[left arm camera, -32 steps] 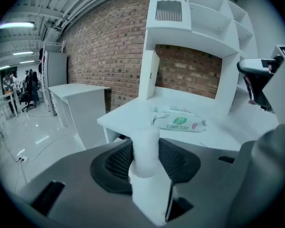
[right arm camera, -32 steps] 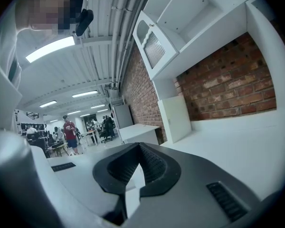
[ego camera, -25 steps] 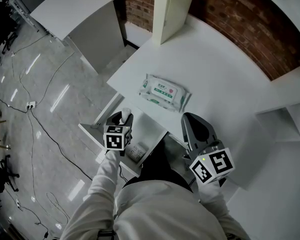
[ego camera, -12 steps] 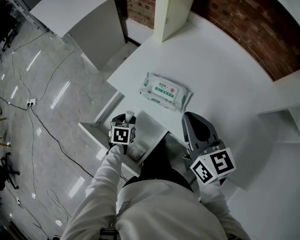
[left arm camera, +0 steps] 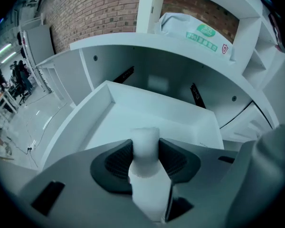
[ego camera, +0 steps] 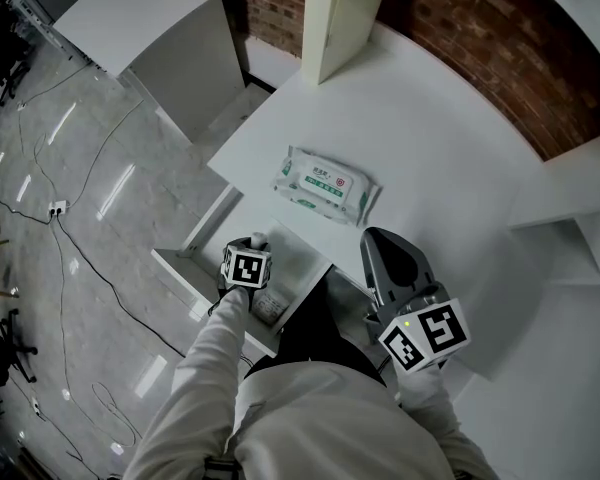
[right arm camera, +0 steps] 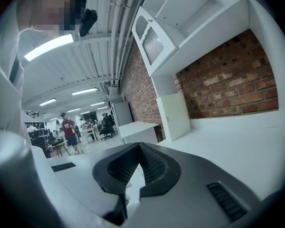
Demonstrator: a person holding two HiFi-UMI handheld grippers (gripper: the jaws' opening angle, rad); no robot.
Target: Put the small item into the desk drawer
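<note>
Left claw (left arm camera: 145, 145) moved one bottle (left arm camera: 147, 182) over one drawer (left arm camera: 154, 102).

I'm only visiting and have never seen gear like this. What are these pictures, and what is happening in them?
There is no robot: a person holds a two-jaw gripper in each hand. The head view comes from a camera on the person's head, looking down. The two gripper views come from cameras riding on the grippers. On the white desk lies a pack of wet wipes. The left gripper is clamped on a small white bottle above the open drawer. The right gripper is shut and empty.
</note>
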